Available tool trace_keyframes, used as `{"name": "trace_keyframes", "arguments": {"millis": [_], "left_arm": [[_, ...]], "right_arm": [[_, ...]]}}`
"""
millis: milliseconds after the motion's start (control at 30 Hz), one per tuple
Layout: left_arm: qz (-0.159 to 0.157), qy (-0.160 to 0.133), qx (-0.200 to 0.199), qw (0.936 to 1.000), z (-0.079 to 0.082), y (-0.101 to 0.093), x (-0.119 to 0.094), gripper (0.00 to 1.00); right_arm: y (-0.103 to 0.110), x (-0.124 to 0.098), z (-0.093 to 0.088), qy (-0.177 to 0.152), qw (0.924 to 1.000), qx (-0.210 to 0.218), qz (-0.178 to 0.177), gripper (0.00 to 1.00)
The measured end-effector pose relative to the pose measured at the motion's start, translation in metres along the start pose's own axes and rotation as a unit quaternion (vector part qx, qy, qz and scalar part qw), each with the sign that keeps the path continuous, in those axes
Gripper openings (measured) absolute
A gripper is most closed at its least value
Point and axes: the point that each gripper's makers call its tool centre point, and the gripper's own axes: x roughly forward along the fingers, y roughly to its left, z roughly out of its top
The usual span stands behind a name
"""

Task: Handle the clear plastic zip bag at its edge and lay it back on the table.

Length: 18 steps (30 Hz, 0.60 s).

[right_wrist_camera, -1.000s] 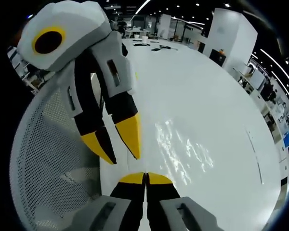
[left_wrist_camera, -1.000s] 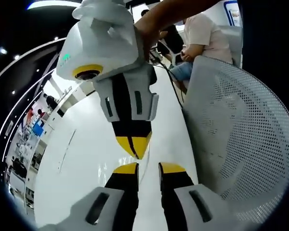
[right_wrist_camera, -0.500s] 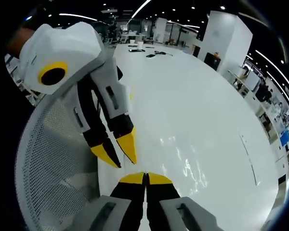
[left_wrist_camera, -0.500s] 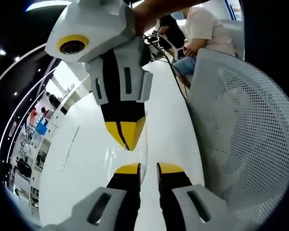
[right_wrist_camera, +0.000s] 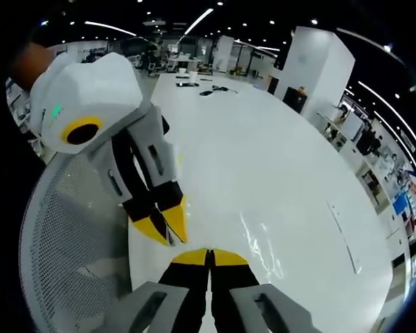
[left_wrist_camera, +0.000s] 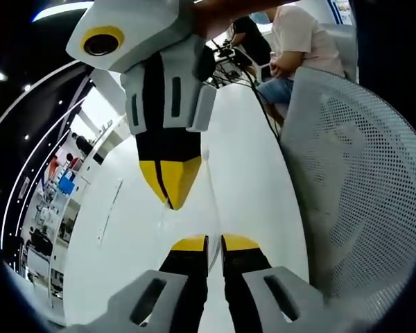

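the left gripper (left_wrist_camera: 208, 243) rises over the white table (left_wrist_camera: 125, 263), its 2 yellow-tipped jaws nearly together with a thin sliver of clear plastic between them, so it looks closed on the clear zip bag (left_wrist_camera: 209, 208). the bag is hard to make out: in the left gripper view a faint transparent edge runs from the left gripper's tips up toward the right gripper (left_wrist_camera: 170, 198), which comes down from above the table with its yellow jaws pressed together, apparently pinching the same bag edge. in the right gripper view the right gripper (right_wrist_camera: 209, 254) has its jaws shut tight with only a hairline seam, and glossy, wrinkled reflections of the bag (right_wrist_camera: 263, 239) lie on the table (right_wrist_camera: 263, 152) just beyond its tips. the left gripper (right_wrist_camera: 168, 229) stands just beside them, at the table's near edge. a white mesh chair back (left_wrist_camera: 360, 180) stands beside the table, and a seated person (left_wrist_camera: 298, 41) is at the table's far end, near some dark cables (left_wrist_camera: 236, 62).
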Motion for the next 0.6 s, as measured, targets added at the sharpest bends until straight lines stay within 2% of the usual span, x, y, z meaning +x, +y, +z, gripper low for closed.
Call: {"name": "trace_keyframes", "arguments": {"millis": [267,600], "left_arm": [[-0.006,0.004,0.006,1.0,0.0,0.0,0.002,0.04],[0.006,0.006,-0.005,1.0,0.0,0.006,0.001,0.04]], "right_arm": [[-0.014,-0.009,0.01,-0.023,0.9988,-0.027,-0.034,0.0],[-0.027,-0.017,0.024,-0.048,0.9947,-0.051,-0.075,0.0]]}}
